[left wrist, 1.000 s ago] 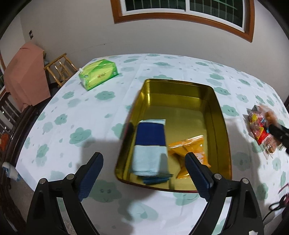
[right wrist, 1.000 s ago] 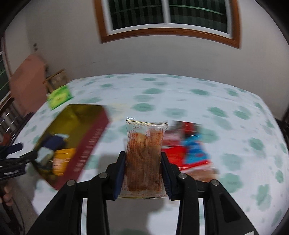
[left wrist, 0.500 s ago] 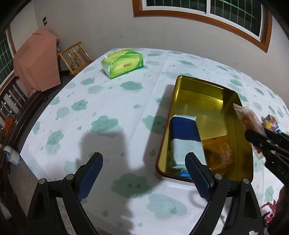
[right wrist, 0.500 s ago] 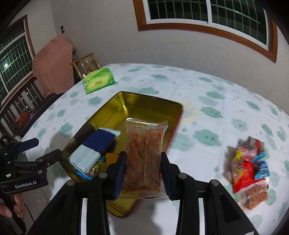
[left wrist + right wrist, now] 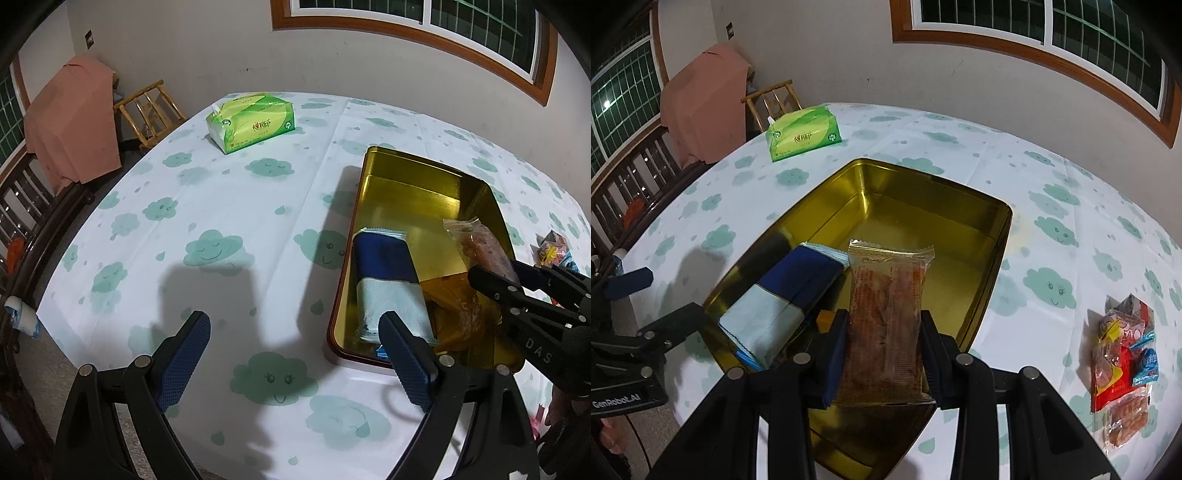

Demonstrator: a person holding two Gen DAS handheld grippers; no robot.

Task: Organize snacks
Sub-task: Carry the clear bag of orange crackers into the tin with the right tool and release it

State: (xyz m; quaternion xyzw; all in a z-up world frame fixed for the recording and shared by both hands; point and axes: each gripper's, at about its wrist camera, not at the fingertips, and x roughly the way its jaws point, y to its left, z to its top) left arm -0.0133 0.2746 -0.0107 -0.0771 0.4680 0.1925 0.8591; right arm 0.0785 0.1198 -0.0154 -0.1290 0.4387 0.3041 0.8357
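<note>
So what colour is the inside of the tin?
Shiny gold; the tin shows it best in the right wrist view.

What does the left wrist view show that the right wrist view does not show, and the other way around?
Only the left wrist view shows the open, empty left gripper from behind its own fingers. Only the right wrist view shows the whole snack pile on the tablecloth. Both show the gold tin, the blue packet inside, the green tissue pack, and the right gripper holding the clear snack packet above the tin.
</note>
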